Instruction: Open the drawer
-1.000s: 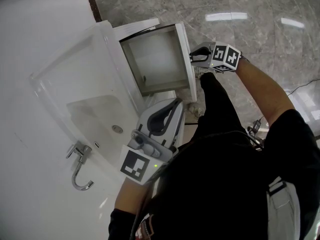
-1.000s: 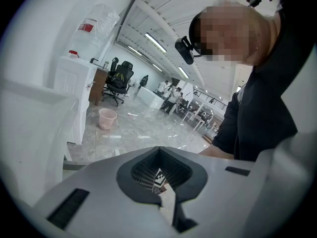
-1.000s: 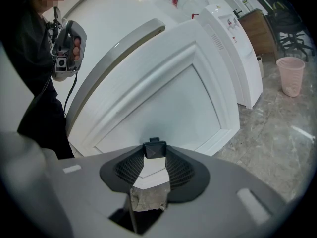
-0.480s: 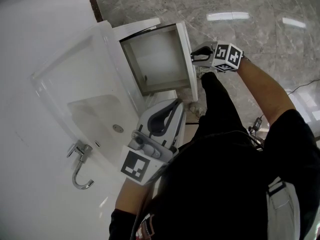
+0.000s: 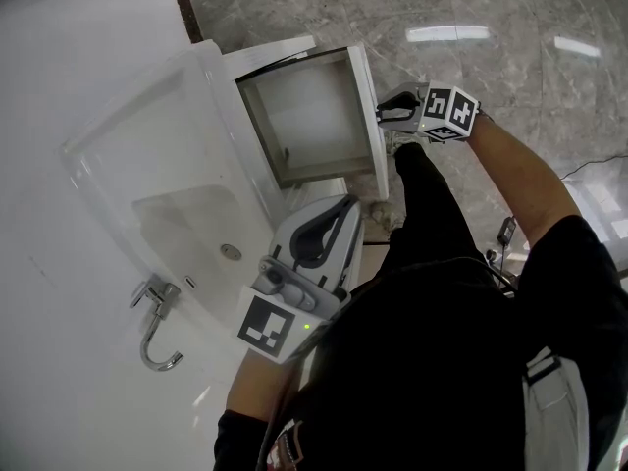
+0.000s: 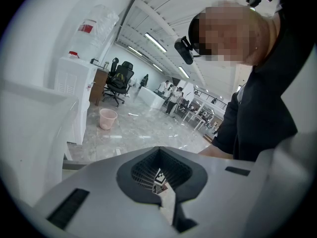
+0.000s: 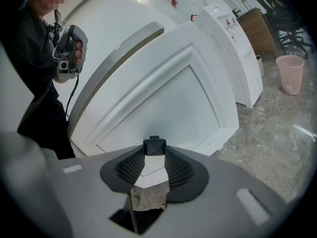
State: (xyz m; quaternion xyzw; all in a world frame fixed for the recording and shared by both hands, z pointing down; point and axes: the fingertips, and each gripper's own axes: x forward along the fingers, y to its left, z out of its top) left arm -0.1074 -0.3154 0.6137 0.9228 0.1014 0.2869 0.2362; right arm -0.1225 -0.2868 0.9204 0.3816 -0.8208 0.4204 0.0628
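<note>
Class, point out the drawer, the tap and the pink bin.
drawer (image 5: 309, 116), head view, its inside floor.
tap (image 5: 152, 295), head view, its body.
pink bin (image 7: 290, 76), right gripper view, its side wall.

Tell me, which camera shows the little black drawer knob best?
The right gripper view: the knob sits in the middle, up close. In the head view the right gripper hides it; the left gripper view never shows it.

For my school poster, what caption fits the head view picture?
A person's right gripper holds an open white drawer by its front, beside a sink.
</note>
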